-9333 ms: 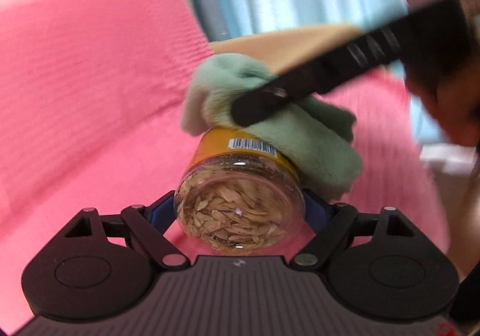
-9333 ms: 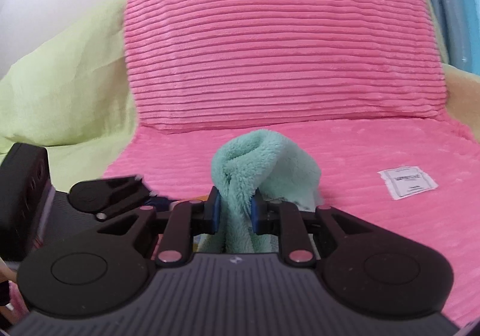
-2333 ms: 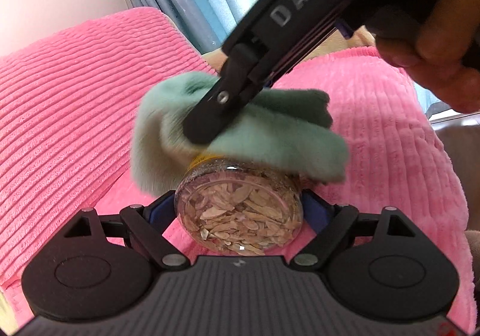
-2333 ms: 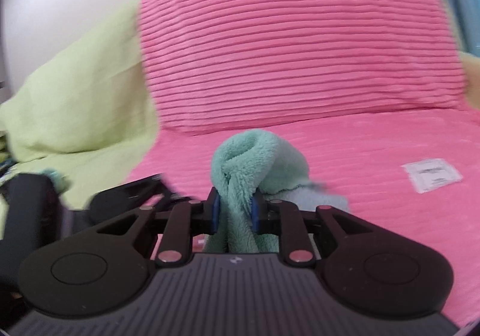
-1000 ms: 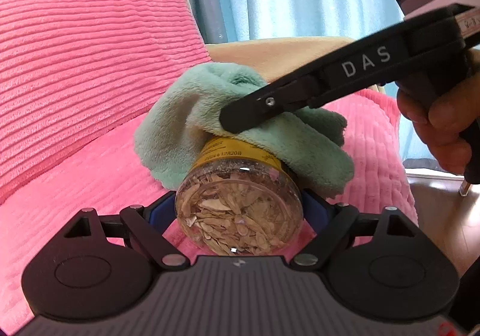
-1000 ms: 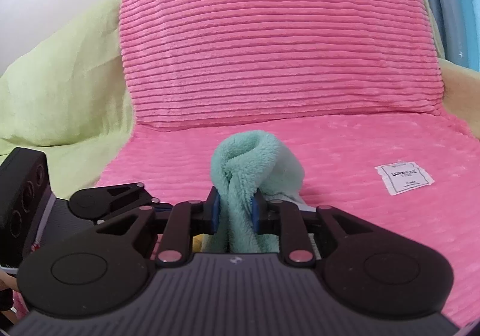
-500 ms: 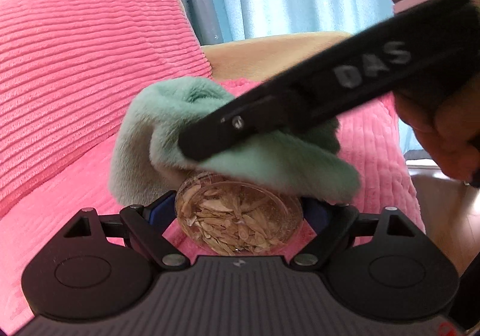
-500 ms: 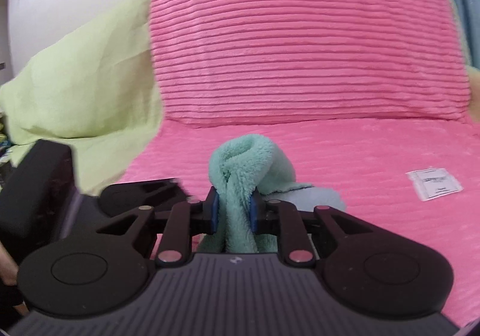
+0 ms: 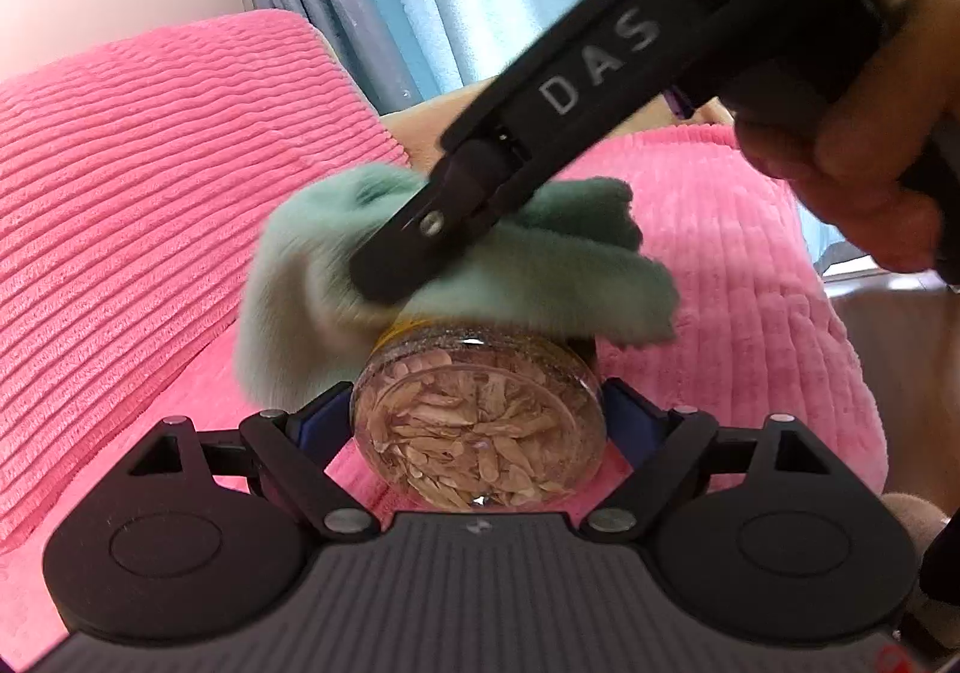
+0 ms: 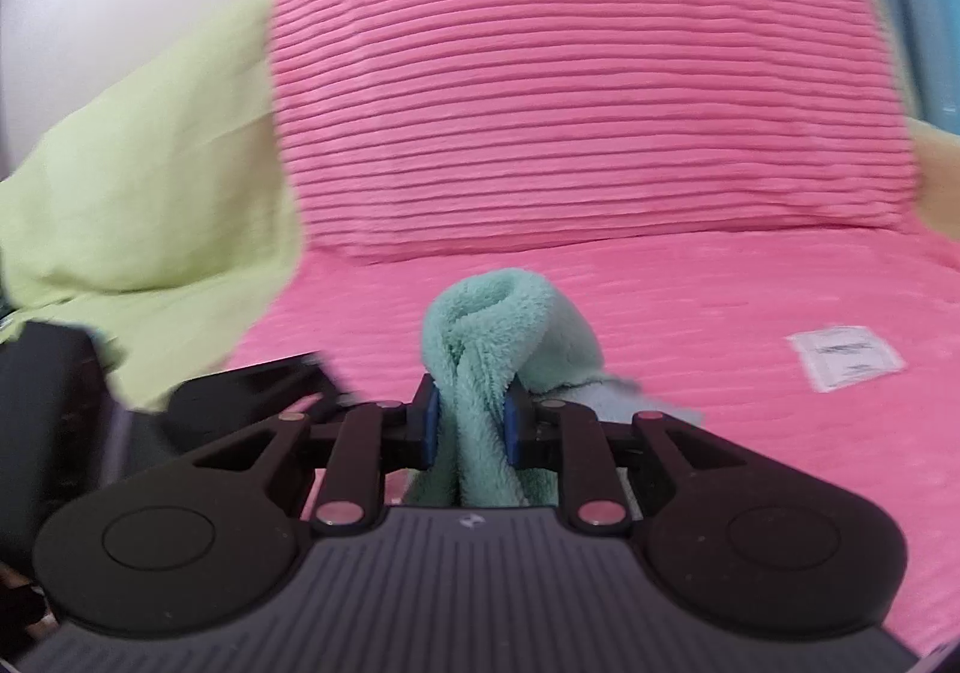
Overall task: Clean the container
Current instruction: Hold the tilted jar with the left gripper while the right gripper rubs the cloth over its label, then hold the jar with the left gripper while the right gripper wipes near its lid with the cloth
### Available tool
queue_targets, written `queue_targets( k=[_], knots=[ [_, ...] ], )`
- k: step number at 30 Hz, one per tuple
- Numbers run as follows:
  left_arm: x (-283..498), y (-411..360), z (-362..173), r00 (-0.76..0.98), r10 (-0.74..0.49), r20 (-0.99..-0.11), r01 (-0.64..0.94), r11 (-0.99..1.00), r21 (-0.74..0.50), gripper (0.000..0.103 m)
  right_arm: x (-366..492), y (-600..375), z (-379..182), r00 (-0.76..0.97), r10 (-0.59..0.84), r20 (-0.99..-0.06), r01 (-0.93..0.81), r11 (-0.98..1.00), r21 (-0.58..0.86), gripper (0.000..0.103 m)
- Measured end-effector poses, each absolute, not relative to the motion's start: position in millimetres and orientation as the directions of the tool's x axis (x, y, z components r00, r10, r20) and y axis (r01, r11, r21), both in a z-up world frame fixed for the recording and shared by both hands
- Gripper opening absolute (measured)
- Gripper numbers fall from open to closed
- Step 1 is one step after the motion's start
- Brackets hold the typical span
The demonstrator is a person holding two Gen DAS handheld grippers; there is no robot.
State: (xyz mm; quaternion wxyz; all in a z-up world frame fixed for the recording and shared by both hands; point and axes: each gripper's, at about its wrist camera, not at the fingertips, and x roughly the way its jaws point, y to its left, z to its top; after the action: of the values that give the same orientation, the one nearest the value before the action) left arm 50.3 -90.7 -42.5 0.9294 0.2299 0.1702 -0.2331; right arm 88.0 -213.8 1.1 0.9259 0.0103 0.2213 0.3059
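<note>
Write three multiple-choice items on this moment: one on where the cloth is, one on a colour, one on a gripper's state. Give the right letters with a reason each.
1. Where is the mint-green cloth?
A. Spread flat on the cushion
B. Draped over the far end of the seed jar
C. Stuffed inside the jar

2. What colour is the ribbed cushion?
A. Pink
B. Grey
C. White

3. What is the left gripper doing?
A. Open and empty
B. Shut on the cloth
C. Shut on the seed jar

Answers:
1 B: the cloth covers the jar's far end, pressed there by the right gripper.
2 A: its ribbed fabric is pink in both views.
3 C: blue pads sit against both sides of the jar.
</note>
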Motion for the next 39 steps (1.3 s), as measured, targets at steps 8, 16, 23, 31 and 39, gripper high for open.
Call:
queue_targets(
  k=[8, 16, 23, 31, 39],
  knots=[
    [41.5, -95.4, -41.0, 0.835, -0.353, -0.422, 0.511, 0.782, 0.357, 0.087, 89.9, -215.4, 0.1, 0.707, 0.577, -0.408, -0.569, 0.807, 0.157, 0.015],
    [49.4, -78.9, -38.7, 0.793, -0.387, -0.47, 0.519, 0.834, 0.189, 0.089, 91.9, -220.4, -3.8, 0.692, 0.599, -0.403, -0.568, 0.796, 0.207, 0.016],
    [72.9, -43.5, -33.3, 0.714, -0.531, -0.456, 0.509, 0.841, -0.183, 0.089, 88.4, -217.7, -3.0, 0.679, 0.61, -0.408, -0.587, 0.785, 0.197, 0.016],
    [73.4, -50.9, -31.9, 0.723, -0.525, -0.448, 0.513, 0.843, -0.16, 0.087, 80.1, -209.0, -0.8, 0.643, 0.648, -0.408, -0.636, 0.749, 0.187, 0.017],
    [34.7, -90.9, -41.3, 0.848, -0.318, -0.424, 0.48, 0.801, 0.358, 0.087, 71.9, -200.4, 1.4, 0.605, 0.683, -0.409, -0.682, 0.71, 0.176, 0.017]
  ],
)
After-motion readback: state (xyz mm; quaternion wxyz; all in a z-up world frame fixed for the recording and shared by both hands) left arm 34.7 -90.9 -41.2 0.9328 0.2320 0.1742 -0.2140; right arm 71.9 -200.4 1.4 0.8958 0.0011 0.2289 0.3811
